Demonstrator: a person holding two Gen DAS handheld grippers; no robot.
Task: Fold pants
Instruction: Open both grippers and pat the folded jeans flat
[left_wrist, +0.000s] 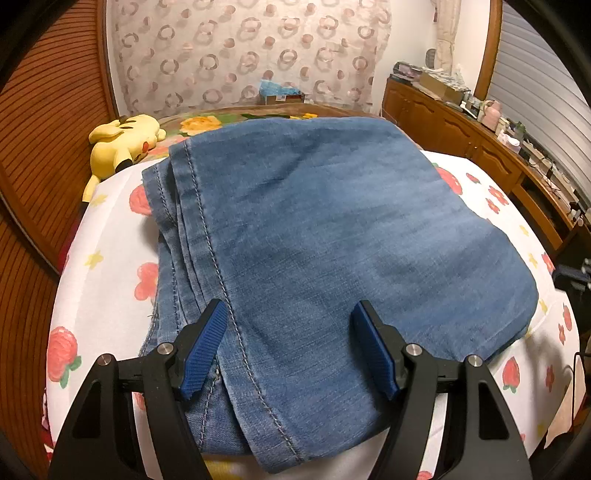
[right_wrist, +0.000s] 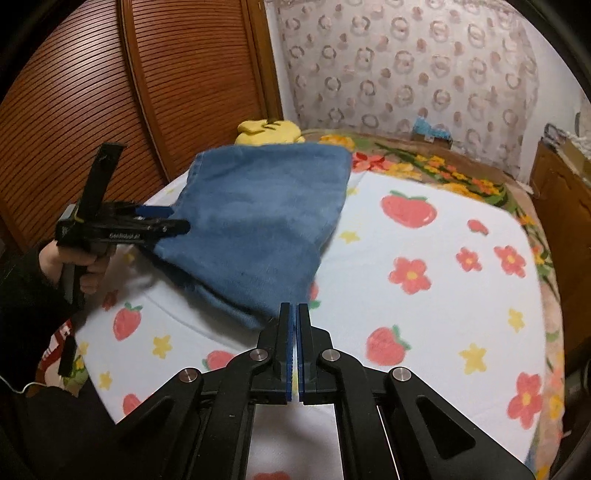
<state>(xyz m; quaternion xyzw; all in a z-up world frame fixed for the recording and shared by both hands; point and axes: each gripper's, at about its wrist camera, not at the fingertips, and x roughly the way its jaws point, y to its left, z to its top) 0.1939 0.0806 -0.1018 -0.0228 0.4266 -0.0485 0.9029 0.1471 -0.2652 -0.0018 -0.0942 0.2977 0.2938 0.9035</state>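
The blue denim pants (left_wrist: 332, 236) lie folded into a thick rectangular stack on the bed, hems and seams stacked at the left edge. My left gripper (left_wrist: 290, 317) is open, its blue pads (left_wrist: 207, 343) hovering over the near end of the stack, holding nothing. In the right wrist view the pants (right_wrist: 255, 229) lie at the left, with the left gripper (right_wrist: 162, 221) at their near left edge. My right gripper (right_wrist: 294, 314) is shut and empty, its tips just beside the near right corner of the pants.
The bed has a white sheet with strawberries and flowers (right_wrist: 424, 266). A yellow plush toy (left_wrist: 122, 144) lies at the far left by the wooden slatted wall (left_wrist: 44, 122). A wooden cabinet with clutter (left_wrist: 480, 133) stands at the right. A curtain hangs behind.
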